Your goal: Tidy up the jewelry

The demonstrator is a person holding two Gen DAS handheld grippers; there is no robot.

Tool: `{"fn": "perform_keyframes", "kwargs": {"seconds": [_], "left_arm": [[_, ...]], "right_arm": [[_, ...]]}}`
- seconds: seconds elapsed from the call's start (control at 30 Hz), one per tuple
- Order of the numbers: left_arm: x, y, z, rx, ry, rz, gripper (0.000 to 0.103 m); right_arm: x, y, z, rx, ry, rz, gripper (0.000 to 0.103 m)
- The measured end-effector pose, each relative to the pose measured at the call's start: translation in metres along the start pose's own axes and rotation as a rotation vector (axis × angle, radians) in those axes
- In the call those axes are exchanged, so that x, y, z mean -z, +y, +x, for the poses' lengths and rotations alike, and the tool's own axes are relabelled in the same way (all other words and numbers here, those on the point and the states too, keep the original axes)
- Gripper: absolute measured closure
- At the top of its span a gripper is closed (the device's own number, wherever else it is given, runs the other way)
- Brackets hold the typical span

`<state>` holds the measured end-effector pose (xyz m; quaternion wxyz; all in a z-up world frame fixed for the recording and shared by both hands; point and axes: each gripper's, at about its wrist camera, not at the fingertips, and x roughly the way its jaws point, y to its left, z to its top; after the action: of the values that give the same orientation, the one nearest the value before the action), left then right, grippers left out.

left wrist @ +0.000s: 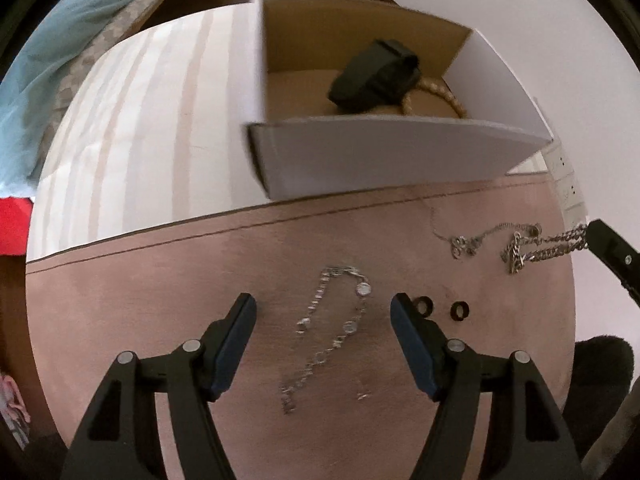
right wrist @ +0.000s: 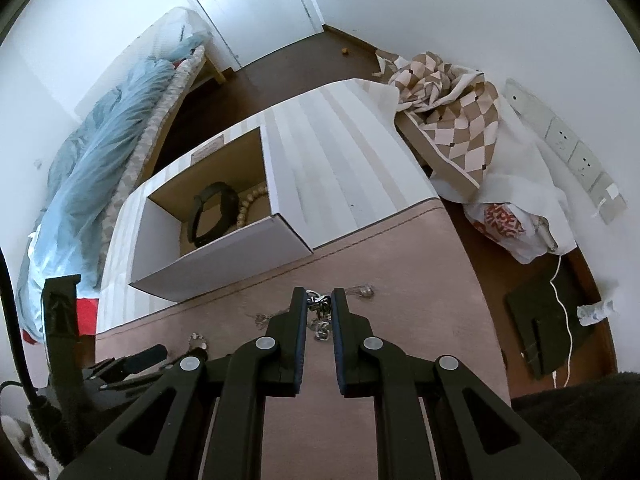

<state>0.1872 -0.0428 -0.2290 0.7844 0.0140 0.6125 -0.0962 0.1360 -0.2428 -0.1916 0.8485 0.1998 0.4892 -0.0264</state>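
Between narrowed right gripper (right wrist: 319, 300) pads, chunky curb-link chain (right wrist: 318, 303)

Home bedroom. Bed (right wrist: 132, 120) with blue duvet (right wrist: 96, 148) along left wall. White door (right wrist: 248, 4) at far end, dark wood floor (right wrist: 304, 60). Wall sockets (right wrist: 576, 156) on right. Checked blanket (right wrist: 448, 112) heaped on striped surface (right wrist: 332, 148). Plastic bag (right wrist: 508, 228) on floor by wall.
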Motion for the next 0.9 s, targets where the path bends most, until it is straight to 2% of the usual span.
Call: {"fn": "perform_keyframes", "kwargs": {"seconds": [0.1, 0.13, 0.17, 0.2, 0.33, 0.57, 0.73, 0.9], "left_arm": [[0.001, -0.014, 0.003, -0.002, -0.033, 0.054, 0.038], [0.001, -0.018, 0.002, -0.003, -0.051, 0.073, 0.051], [0.001, -0.021, 0.001, -0.010, -0.064, 0.087, 0.082], [0.001, -0.022, 0.000, -0.009, -0.071, 0.098, 0.099], [0.002, -0.001, -0.003, 0.087, -0.057, 0.022, 0.102], [0.027, 0.034, -0.045, 0.186, -0.123, -0.104, 0.103], [0.020, 0.041, -0.098, 0.244, -0.212, -0.099, 0.103], [-0.013, 0.036, -0.152, 0.302, -0.320, -0.073, 0.103]], "right_arm": [[0.001, -0.001, 0.000, 0.003, 0.001, 0.004, 0.091], [0.001, -0.001, 0.000, 0.005, 0.000, -0.001, 0.091], [0.001, -0.002, 0.000, 0.005, -0.001, -0.001, 0.091], [0.001, -0.002, -0.001, 0.004, -0.002, -0.001, 0.091], [0.001, 0.001, -0.006, -0.015, -0.014, 0.001, 0.091], [-0.005, 0.011, -0.027, -0.075, -0.051, 0.001, 0.091], [-0.018, 0.027, -0.051, -0.134, -0.094, -0.023, 0.091], [-0.042, 0.047, -0.079, -0.205, -0.137, -0.041, 0.091]]}}
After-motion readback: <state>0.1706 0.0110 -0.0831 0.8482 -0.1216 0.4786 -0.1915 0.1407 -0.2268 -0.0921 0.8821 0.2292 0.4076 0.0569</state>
